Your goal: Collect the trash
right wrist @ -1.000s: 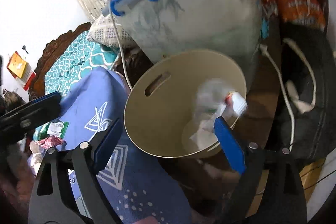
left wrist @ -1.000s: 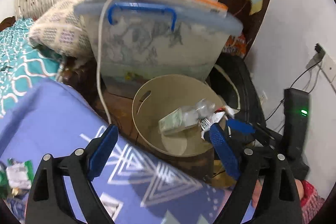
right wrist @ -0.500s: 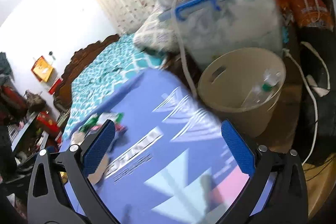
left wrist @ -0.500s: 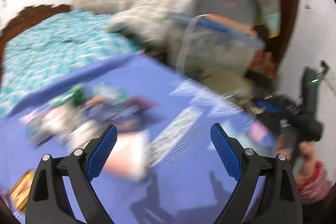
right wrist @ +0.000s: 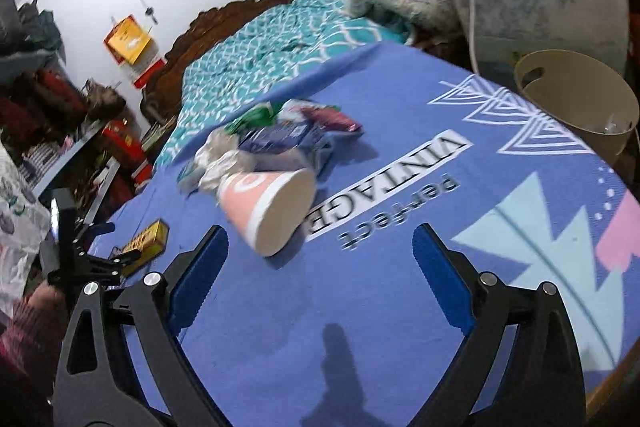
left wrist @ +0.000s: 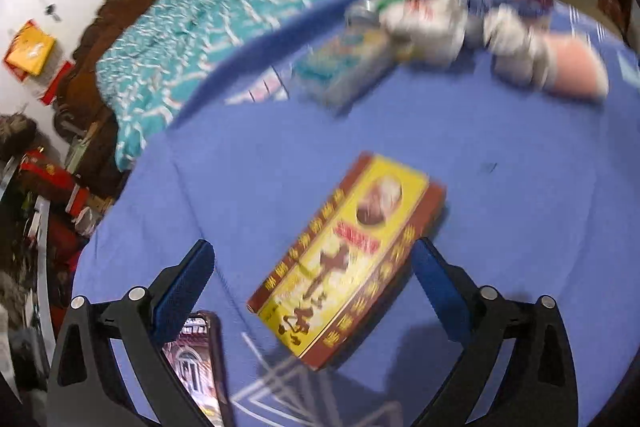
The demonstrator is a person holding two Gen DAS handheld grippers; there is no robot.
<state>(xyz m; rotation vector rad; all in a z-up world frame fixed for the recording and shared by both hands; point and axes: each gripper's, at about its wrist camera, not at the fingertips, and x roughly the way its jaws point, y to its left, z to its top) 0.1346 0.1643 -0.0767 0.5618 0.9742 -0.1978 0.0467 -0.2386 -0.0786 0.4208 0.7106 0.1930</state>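
1. Trash lies scattered on a blue printed sheet (right wrist: 360,307): a pink-and-white paper cup (right wrist: 272,207) on its side, its open mouth turned towards the right wrist camera, with crumpled paper (right wrist: 218,157) and snack wrappers (right wrist: 288,129) heaped just behind it.
2. White lettering on the sheet, upside down from this view, reads "VINTAGE" in a white block and "perfect" beside it; the cup's own marking is too partial to read.
3. Yellow-and-brown box (left wrist: 348,259) lies flat on the sheet in the left wrist view, its print blurred and unreadable apart from a round picture and a red band.
4. Left gripper (left wrist: 312,283) is empty and its jaws are opening; the box's near end lies between the blue fingers, which do not press on it.
5. Right gripper (right wrist: 320,267) is empty, jaws closing slightly yet wide apart, nothing between them; the cup sits just ahead.
6. Beige bin (right wrist: 576,103) stands off the sheet's far right edge, a clear piece of trash showing inside.
7. Phone (left wrist: 196,359) with a lit screen lies under the left gripper's left finger.
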